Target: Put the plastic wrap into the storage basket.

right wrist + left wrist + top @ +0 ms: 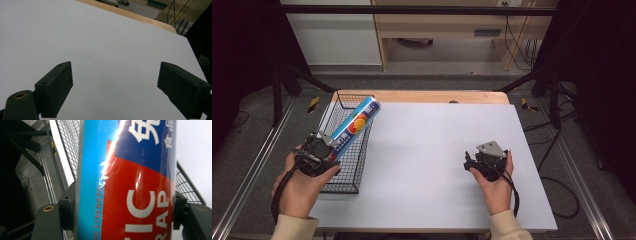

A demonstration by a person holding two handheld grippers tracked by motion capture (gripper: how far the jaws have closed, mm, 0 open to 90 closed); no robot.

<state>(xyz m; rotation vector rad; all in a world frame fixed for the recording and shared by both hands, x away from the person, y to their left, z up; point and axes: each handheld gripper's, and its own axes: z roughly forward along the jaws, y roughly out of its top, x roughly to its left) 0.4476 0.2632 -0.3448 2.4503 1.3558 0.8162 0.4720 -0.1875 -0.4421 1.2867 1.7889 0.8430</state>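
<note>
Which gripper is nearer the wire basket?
Left. The left gripper holds a blue plastic-wrap tube right over the black wire basket. The right gripper sits open over bare white tabletop, well off to the basket's right.

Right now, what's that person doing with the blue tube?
A person holds a gripper in each hand at a white table. The left gripper is shut on a long blue and red tube, gripping its lower end and holding it tilted above a black wire basket at the table's left edge. The right gripper is open with nothing between its jaws, over bare table.
</note>
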